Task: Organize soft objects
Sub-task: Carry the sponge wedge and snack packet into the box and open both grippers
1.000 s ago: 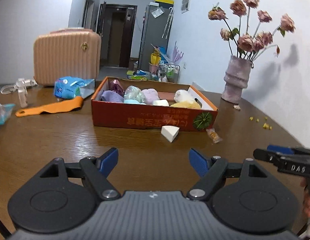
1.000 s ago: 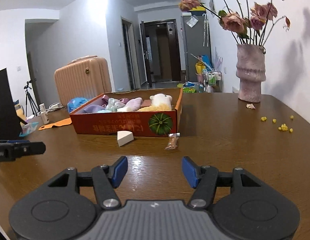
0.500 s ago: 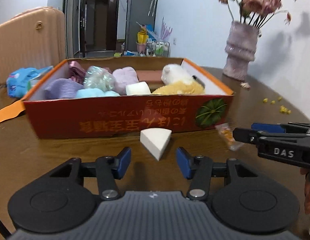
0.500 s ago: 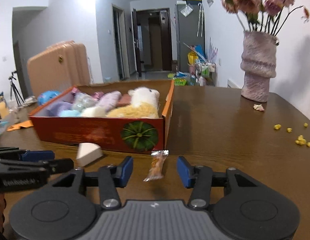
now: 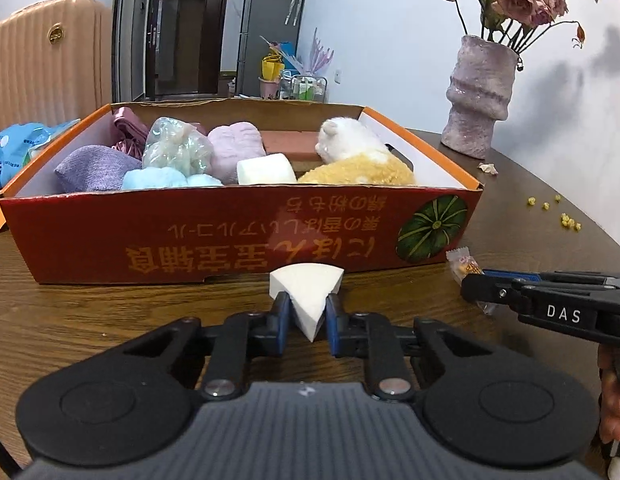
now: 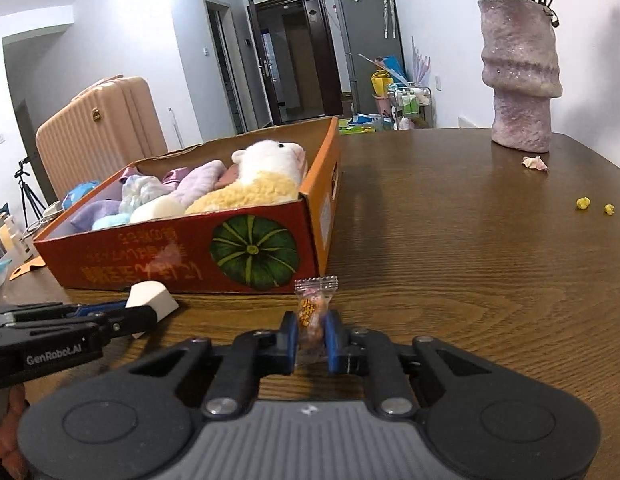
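While most soft items already fill the pumpkin-print cardboard box point(image 5: 229, 236), two remain on the wooden table point(image 6: 450, 248) just before it: the left gripper point(image 5: 305, 318) is closing on a white wedge sponge point(image 5: 305, 292), the right gripper point(image 6: 312, 338) pinches a wrapped candy point(image 6: 312, 312). Each must clear the box's near wall (room above looks open).

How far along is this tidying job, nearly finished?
Nearly. The red box already holds a plush toy, cloths and sponges. The left gripper is closing on the white wedge sponge; the right gripper has pinched the candy packet. Both items are on the table, not yet boxed.
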Demonstrator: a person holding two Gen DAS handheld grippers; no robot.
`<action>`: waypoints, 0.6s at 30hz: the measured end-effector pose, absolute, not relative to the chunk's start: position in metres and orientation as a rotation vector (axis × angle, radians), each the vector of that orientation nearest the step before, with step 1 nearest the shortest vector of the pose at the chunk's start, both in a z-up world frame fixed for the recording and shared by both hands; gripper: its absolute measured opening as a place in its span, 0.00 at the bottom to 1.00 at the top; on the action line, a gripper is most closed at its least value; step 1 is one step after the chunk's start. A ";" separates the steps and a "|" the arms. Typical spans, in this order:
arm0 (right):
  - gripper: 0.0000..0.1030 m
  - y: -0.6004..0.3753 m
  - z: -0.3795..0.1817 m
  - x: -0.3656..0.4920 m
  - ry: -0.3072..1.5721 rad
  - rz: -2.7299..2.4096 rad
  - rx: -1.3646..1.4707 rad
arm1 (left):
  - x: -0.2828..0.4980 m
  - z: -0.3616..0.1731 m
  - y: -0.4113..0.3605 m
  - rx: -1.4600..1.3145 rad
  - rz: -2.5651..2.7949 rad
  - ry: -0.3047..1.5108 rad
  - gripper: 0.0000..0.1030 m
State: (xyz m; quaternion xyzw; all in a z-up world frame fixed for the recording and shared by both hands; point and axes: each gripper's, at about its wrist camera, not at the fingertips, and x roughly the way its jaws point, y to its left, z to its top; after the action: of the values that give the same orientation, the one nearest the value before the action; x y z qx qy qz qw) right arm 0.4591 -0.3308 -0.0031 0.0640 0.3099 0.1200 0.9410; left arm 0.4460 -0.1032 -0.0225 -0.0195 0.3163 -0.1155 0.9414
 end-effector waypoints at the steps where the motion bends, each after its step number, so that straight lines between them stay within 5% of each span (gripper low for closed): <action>1: 0.14 -0.331 -0.003 0.459 0.632 0.245 0.131 | 0.446 -0.022 -0.103 -0.040 -0.237 0.646 0.18; 11: 0.13 -0.337 -0.004 0.460 0.633 0.264 0.172 | 0.442 -0.021 -0.098 -0.067 -0.240 0.638 0.18; 18: 0.13 -0.329 0.005 0.384 0.605 0.288 0.181 | 0.340 0.013 -0.087 -0.093 -0.292 0.576 0.19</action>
State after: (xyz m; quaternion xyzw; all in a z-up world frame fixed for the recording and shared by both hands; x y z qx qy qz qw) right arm 0.3838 -0.3285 0.0047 0.0887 0.2967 0.1412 0.9403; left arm 0.3404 -0.0871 0.0132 -0.0457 0.2828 -0.1433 0.9473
